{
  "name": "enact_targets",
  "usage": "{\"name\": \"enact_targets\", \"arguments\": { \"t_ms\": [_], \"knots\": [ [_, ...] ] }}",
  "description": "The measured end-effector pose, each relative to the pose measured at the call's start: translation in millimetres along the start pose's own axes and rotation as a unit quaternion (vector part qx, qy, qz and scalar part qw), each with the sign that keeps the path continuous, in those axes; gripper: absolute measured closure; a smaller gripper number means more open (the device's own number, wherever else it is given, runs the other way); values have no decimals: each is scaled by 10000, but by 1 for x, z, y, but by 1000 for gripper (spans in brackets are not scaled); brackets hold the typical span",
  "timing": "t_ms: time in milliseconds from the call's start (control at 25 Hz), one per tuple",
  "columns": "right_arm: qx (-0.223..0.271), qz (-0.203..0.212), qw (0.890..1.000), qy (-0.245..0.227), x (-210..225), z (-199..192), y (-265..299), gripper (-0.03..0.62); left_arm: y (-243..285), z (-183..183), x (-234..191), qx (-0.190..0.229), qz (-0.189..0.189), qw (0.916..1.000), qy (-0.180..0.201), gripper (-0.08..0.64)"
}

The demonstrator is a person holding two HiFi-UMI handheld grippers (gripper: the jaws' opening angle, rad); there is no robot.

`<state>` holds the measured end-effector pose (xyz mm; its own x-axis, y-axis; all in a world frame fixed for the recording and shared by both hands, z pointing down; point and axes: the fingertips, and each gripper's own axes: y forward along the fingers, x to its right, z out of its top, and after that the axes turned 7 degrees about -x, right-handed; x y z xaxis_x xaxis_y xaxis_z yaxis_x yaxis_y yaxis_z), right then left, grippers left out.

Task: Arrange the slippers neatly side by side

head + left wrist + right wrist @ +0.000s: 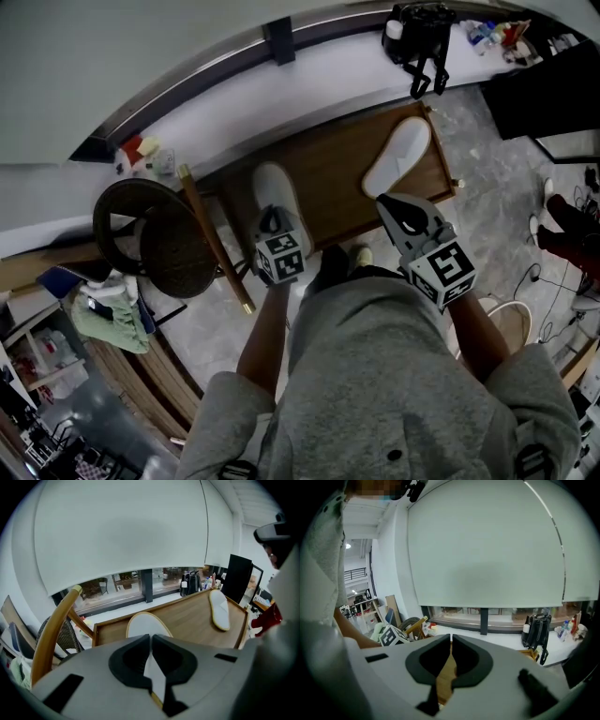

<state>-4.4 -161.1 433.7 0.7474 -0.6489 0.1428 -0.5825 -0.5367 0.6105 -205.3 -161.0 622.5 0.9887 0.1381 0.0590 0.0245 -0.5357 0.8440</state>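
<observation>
We find the left claw (272,223) (151,638) closed hard on the heel edge of the near slipper (275,190) (143,622). A white strip of insole with its tan rim is pinched between the dark pads. The rest of that slipper runs straight ahead of this claw, flat on the wooden worktop (330,173) (190,617). We judge the heel was chosen because it is the nearest thin edge, and a grip there lets the whole slipper be dragged or swung.

The far slipper (398,155) (219,609) lies ahead and well to the right of the left claw. It is angled away from its mate, so the pair is not yet side by side.

The right claw (384,199) (451,640) has its jaws drawn together with nothing between them; only wood grain shows through the slit. Its tip sits just short of the far slipper's heel, and we cannot confirm contact. It appears to be parked while the left claw works.

Both slippers are flat, thin-soled and white-topped, with a rounded outline and a pale tan border. They look soft and pliable, so the gripped one may sag or fold if lifted by the heel. The worktop is smooth brown timber with a raised rim, which should let a sole slide readily. A wicker chair (150,239) stands to the left of the left claw.
</observation>
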Motion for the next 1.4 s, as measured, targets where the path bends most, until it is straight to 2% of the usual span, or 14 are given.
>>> {"name": "enact_targets", "arguments": {
  "t_ms": [280,800,1320,1400],
  "knots": [
    [20,-163,9998,73,7,-7,-11,560,8,4,23,-27,-194,9997,142,529],
    [-22,-457,9987,212,14,-20,-25,560,24,14,62,-50,-582,9958,698,529],
    [-172,-653,9975,214,26,-29,-28,560,29,16,80,-116,-893,9929,773,526],
    [-176,-727,9970,178,33,-29,-29,560,28,16,79,-93,-934,9926,769,508]
  ]
}}
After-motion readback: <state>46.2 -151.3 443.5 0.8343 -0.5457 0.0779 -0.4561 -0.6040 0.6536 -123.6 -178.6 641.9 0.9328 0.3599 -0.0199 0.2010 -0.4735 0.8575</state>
